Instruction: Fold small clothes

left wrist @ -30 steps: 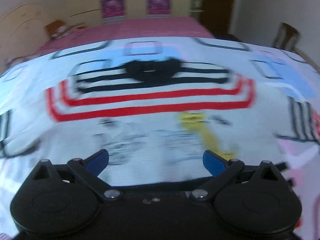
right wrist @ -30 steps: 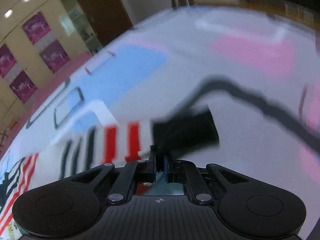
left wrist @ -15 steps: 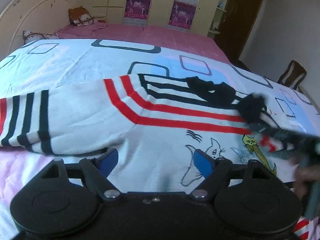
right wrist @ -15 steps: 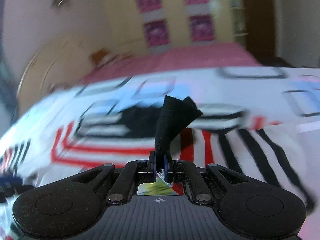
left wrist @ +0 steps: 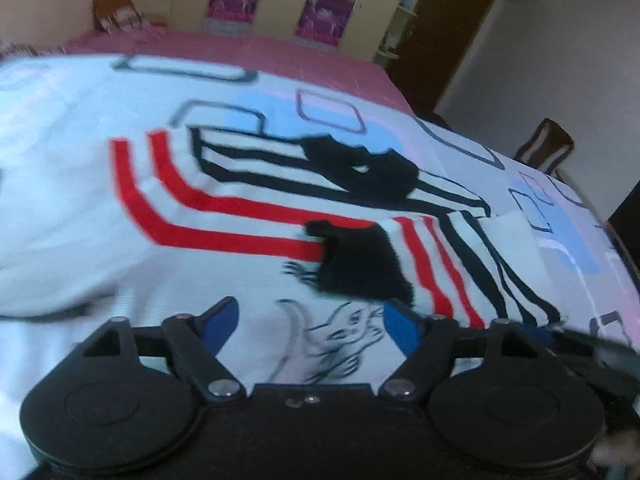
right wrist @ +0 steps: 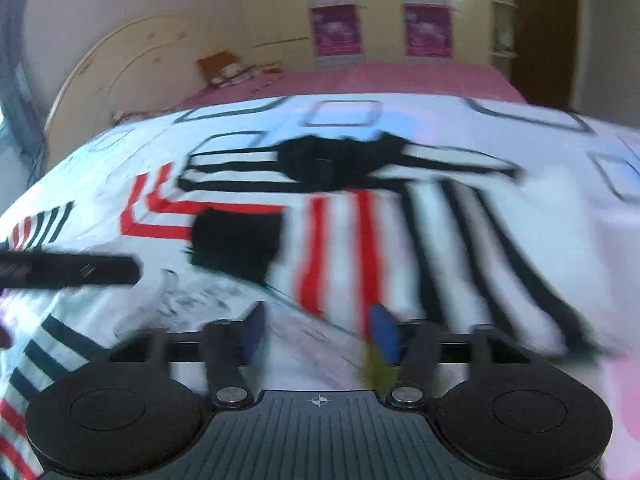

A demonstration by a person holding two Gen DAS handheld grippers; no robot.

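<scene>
A small white knitted sweater with red and black stripes and a line-drawn cat on its front [left wrist: 248, 272] lies spread flat on a bed covered by a white quilt printed with blue, pink and outlined rounded squares [left wrist: 80, 92]. The sweater's black collar [left wrist: 372, 172] sits toward the far side, and one sleeve is folded across the chest so that its black cuff [left wrist: 360, 260] rests on the red stripes, just above the cat drawing [left wrist: 340, 332].

The left claw [left wrist: 310, 326] hovers low over the sweater's front with its blue-padded jaws apart; they have just been closing somewhat, and nothing is pinched between them, only the cat drawing showing in the gap. In the right wrist view the right claw [right wrist: 320, 330] also stands with its jaws apart, having just opened, and no fabric is caught between the pads. The folded sleeve with its black cuff [right wrist: 236, 240] lies just beyond it, free on the sweater. The picture there is blurred. The dark body of the left claw [right wrist: 68, 270] reaches in from that view's left edge.

Beyond the quilt lie a pink bedsheet [right wrist: 360, 80], a cream curved headboard [right wrist: 120, 68] and purple posters [right wrist: 336, 36] on the wall.
</scene>
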